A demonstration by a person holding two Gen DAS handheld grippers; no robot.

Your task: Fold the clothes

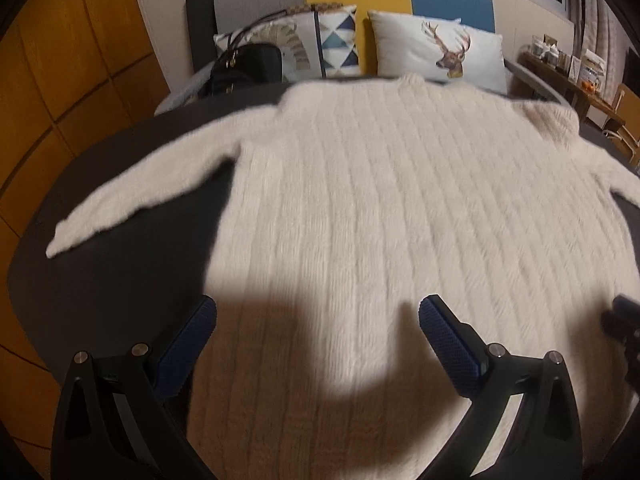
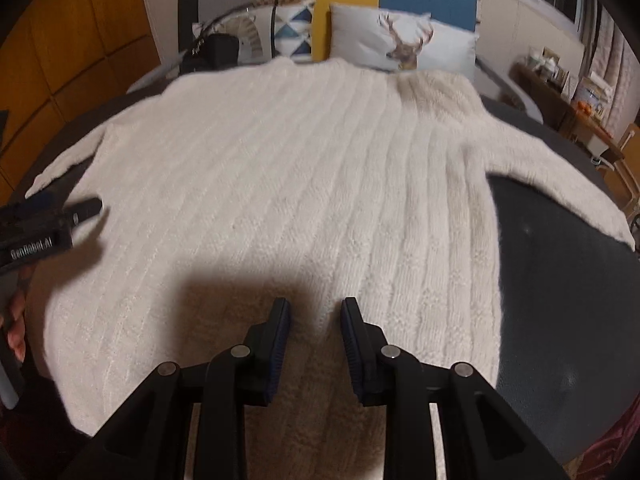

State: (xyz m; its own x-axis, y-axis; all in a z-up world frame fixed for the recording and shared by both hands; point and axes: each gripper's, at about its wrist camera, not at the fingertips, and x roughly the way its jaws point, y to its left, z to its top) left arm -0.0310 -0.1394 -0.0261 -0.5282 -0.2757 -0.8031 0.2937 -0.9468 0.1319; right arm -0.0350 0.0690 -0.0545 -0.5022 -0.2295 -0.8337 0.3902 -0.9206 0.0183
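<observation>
A cream ribbed knit sweater (image 1: 360, 200) lies flat on a dark round table (image 1: 120, 272), its sleeves spread out to the left (image 1: 132, 192) and right (image 2: 560, 176). My left gripper (image 1: 318, 316) hovers over the sweater's near hem, open wide, with nothing between its blue pads. Over the same hem, further right, my right gripper (image 2: 316, 312) stands open with a narrower gap, also empty. The left gripper's body (image 2: 44, 224) shows at the left edge of the right wrist view, held by a hand (image 2: 16, 320).
Behind the table stands a sofa with a deer pillow (image 1: 440, 48), a triangle-pattern pillow (image 1: 332, 40) and a black handbag (image 1: 244, 68). Wooden panels (image 1: 60, 60) fill the left. A cluttered shelf (image 1: 572, 68) sits at the far right.
</observation>
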